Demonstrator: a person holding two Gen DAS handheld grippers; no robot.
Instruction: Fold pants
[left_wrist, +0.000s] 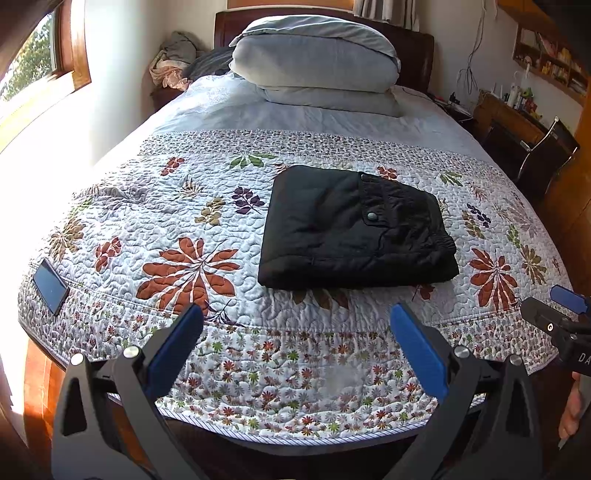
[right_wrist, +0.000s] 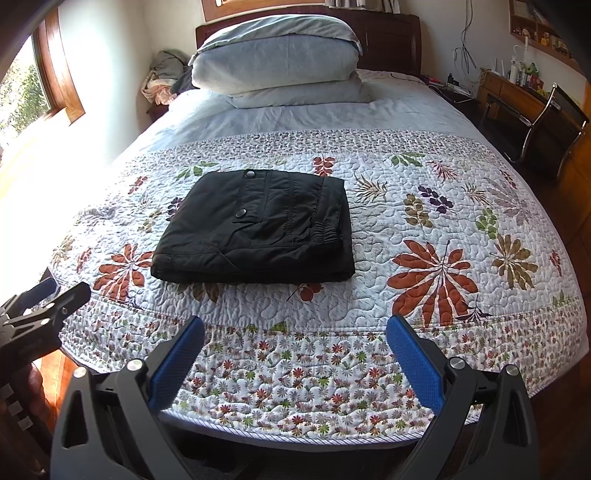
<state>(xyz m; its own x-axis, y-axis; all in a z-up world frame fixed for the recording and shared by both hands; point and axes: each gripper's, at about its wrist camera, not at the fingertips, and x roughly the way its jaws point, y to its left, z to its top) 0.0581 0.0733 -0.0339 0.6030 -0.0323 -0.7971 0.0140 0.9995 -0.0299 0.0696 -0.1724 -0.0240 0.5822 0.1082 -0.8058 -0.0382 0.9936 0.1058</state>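
The black pants (left_wrist: 354, 229) lie folded into a compact rectangle on the floral quilt (left_wrist: 207, 229), a snap pocket flap on top. They also show in the right wrist view (right_wrist: 255, 229). My left gripper (left_wrist: 295, 317) is open and empty, held over the foot edge of the bed, well short of the pants. My right gripper (right_wrist: 295, 328) is open and empty, also back at the foot edge. Each gripper shows at the edge of the other's view: the right one (left_wrist: 561, 314) and the left one (right_wrist: 48, 295).
A phone (left_wrist: 50, 286) lies at the quilt's near left corner. Stacked pillows (left_wrist: 314, 62) sit at the head of the bed. A window (left_wrist: 33, 62) is on the left wall. A desk with a chair (left_wrist: 535, 147) stands to the right.
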